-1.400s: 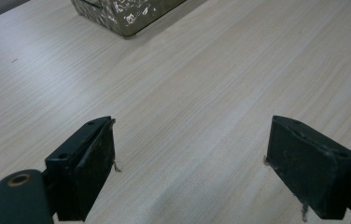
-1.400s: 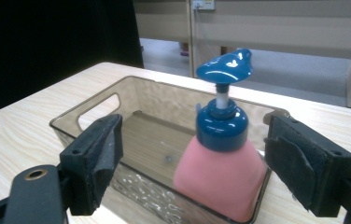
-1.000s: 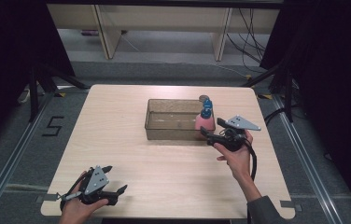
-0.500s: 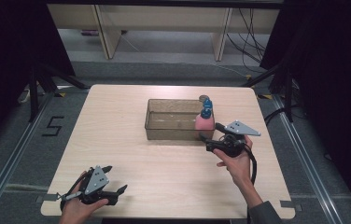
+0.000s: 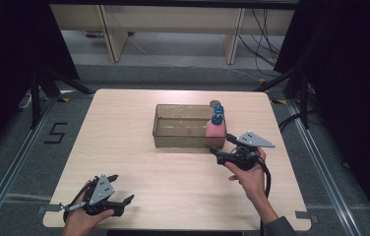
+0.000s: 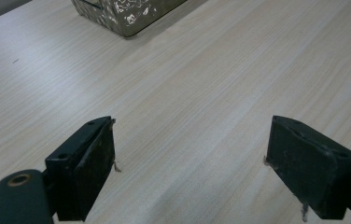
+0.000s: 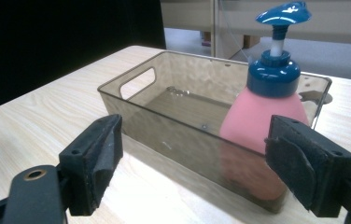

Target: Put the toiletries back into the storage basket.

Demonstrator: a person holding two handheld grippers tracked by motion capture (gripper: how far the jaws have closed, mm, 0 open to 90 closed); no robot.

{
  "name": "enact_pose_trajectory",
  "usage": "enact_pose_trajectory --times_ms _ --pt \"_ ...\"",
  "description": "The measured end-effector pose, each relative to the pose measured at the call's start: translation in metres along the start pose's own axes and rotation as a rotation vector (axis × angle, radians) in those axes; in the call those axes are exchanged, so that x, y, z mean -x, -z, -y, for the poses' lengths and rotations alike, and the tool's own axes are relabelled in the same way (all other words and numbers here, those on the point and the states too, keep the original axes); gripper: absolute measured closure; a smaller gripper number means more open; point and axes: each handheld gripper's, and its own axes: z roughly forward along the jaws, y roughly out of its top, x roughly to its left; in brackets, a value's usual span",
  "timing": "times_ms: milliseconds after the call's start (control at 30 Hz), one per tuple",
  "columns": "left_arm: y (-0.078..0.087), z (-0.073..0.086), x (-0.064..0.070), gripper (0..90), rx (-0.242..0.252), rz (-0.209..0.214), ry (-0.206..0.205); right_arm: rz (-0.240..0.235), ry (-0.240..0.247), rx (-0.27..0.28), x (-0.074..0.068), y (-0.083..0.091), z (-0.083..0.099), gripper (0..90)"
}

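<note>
A clear brownish bin (image 5: 173,140) sits on the wooden table, right of centre. A pink pump bottle with a blue top (image 5: 216,129) stands upright inside the bin's right end. My right gripper (image 5: 221,145) is open just in front of that end, jaws pointing at the bin. In the right gripper view the bottle (image 7: 257,116) shows through the bin's wall (image 7: 164,126), beyond the spread jaws of the gripper (image 7: 199,163). My left gripper (image 5: 122,188) rests open near the front left edge. In its own view the left gripper (image 6: 192,158) has only bare table between its jaws.
A small dark round object (image 5: 215,103) lies on the table just behind the bin. The bin's corner (image 6: 127,16) appears far off in the left gripper view. Shelving legs and cables stand on the floor beyond the table.
My right gripper has drawn back from the bin toward the front edge. The bottle stays in the bin. The left gripper has not moved.
</note>
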Motion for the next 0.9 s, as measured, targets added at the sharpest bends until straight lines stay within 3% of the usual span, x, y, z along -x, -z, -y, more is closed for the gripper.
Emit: enact_pose_trajectory --times_ms 33,67,100,200,333,433,533,567,600,633,733,767,800,833,867,900 --pt "0.000 0.000 0.000 15.0 -0.001 0.000 -0.001 0.000 0.000 -0.005 0.000 0.000 0.000 19.7" --pt "0.000 0.000 0.000 14.9 0.003 -0.006 -0.003 -0.009 -0.032 -0.010 -0.003 0.000 0.002 19.4" --pt "0.000 0.000 0.000 14.9 0.003 -0.007 -0.006 -0.011 -0.008 -0.008 -0.002 0.000 0.002 19.2" --pt "0.001 0.000 -0.001 14.9 -0.009 -0.004 -0.007 -0.016 -0.032 -0.014 -0.004 0.001 0.004 18.3" --pt "0.000 0.000 0.000 14.9 0.003 -0.006 -0.004 -0.016 -0.013 -0.009 -0.004 0.003 0.006 17.4" --pt "0.000 0.000 0.000 14.9 0.003 -0.007 -0.003 -0.029 -0.047 -0.016 -0.008 0.005 0.007 16.5" --pt "0.000 0.000 0.000 15.0 0.004 -0.007 -0.002 -0.018 -0.002 -0.017 -0.006 0.006 0.008 16.5" --pt "0.000 0.000 0.000 15.0 0.006 -0.004 0.001 -0.030 -0.033 -0.009 -0.009 0.006 0.009 16.4" --pt "0.000 0.000 0.000 15.0 -0.003 0.006 0.001 -0.031 -0.010 -0.009 -0.008 0.006 0.010 16.3" --pt "0.000 0.000 0.000 14.9 0.006 -0.003 0.002 -0.034 -0.031 -0.006 -0.009 0.006 0.011 16.4" --pt "0.001 0.000 0.000 15.0 0.000 -0.001 0.001 -0.042 -0.036 -0.021 -0.009 0.008 0.013 16.3" --pt "0.001 0.000 0.000 15.0 0.005 0.001 0.004 -0.041 -0.017 -0.020 -0.007 0.008 0.014 16.3" --pt "0.001 0.000 -0.001 14.9 0.005 -0.002 0.003 -0.038 -0.042 -0.027 -0.008 0.010 0.015 16.3" --pt "0.001 0.000 0.000 14.9 0.000 -0.004 0.002 -0.044 -0.017 -0.013 -0.007 0.010 0.016 16.3" --pt "0.001 0.000 0.000 14.9 -0.001 -0.002 0.001 -0.038 -0.035 -0.023 -0.007 0.011 0.017 16.3" --pt "0.001 -0.001 -0.001 15.0 -0.008 0.001 -0.007 -0.032 -0.022 -0.021 -0.007 0.013 0.019 16.4"
